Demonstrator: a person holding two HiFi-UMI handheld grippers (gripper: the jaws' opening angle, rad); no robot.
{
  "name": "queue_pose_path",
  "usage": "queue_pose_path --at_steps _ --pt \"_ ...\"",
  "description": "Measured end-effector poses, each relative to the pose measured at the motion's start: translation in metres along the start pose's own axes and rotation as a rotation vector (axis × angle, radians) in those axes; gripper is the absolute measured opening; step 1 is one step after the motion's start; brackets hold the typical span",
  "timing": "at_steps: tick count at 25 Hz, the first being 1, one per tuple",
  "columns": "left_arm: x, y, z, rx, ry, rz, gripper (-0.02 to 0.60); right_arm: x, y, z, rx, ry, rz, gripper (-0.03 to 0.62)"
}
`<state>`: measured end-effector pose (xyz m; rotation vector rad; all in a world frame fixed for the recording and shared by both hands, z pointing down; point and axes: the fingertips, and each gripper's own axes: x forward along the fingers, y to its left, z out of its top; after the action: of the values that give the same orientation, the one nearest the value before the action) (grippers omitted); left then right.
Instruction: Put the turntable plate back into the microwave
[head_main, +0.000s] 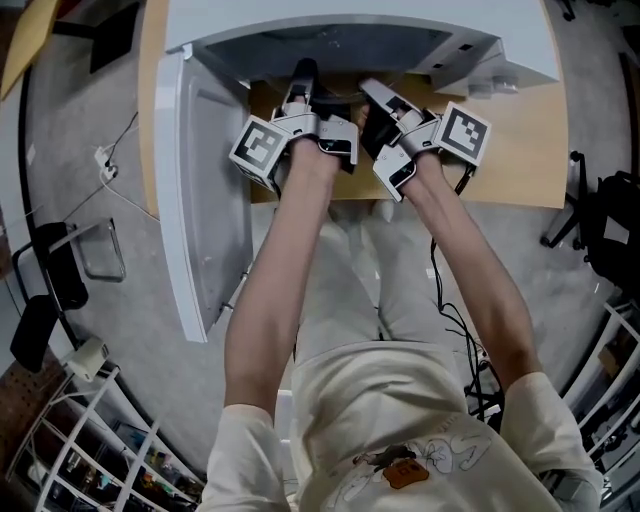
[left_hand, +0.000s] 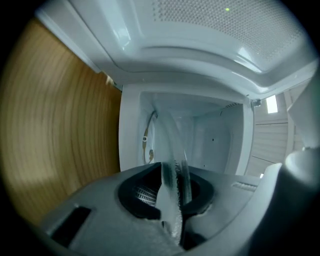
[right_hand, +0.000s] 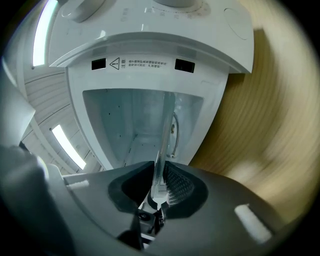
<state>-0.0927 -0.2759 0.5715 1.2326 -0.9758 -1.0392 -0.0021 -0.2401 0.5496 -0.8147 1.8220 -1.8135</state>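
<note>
The white microwave (head_main: 330, 28) stands on a wooden table (head_main: 520, 150) with its door (head_main: 205, 190) swung open to the left. Both grippers reach level into the mouth of the oven. My left gripper (head_main: 303, 72) is shut on the rim of the clear glass turntable plate (left_hand: 170, 150). My right gripper (head_main: 372, 92) grips the opposite rim of the plate (right_hand: 164, 135). In both gripper views the plate shows edge-on between the jaws, in front of the white cavity (left_hand: 215, 140) (right_hand: 130, 115). In the head view the glass itself is hard to make out.
The open door juts out past the table's front edge on my left. A black chair (head_main: 45, 290) and a cable with a plug (head_main: 105, 160) are on the grey floor at left. Another dark chair (head_main: 610, 230) stands at right, and a wire rack (head_main: 90, 440) at lower left.
</note>
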Motion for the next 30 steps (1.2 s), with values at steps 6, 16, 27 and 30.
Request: queue_pose_path --at_steps 6,16,27,30 --pt "0.006 0.010 -0.002 -0.018 0.014 -0.006 0.031 0.007 -0.003 0.008 0.018 -0.027 -0.005 0.063" --pt "-0.032 0.014 -0.010 0.020 0.055 0.021 0.054 0.010 -0.016 0.022 0.068 -0.090 -0.040 0.049" --pt "-0.011 0.007 0.001 0.050 0.028 0.055 0.040 0.028 -0.021 0.025 -0.003 -0.011 -0.075 0.071" --pt "-0.009 0.018 0.002 0.073 0.039 0.072 0.040 0.028 -0.022 0.011 -0.026 0.019 -0.091 0.086"
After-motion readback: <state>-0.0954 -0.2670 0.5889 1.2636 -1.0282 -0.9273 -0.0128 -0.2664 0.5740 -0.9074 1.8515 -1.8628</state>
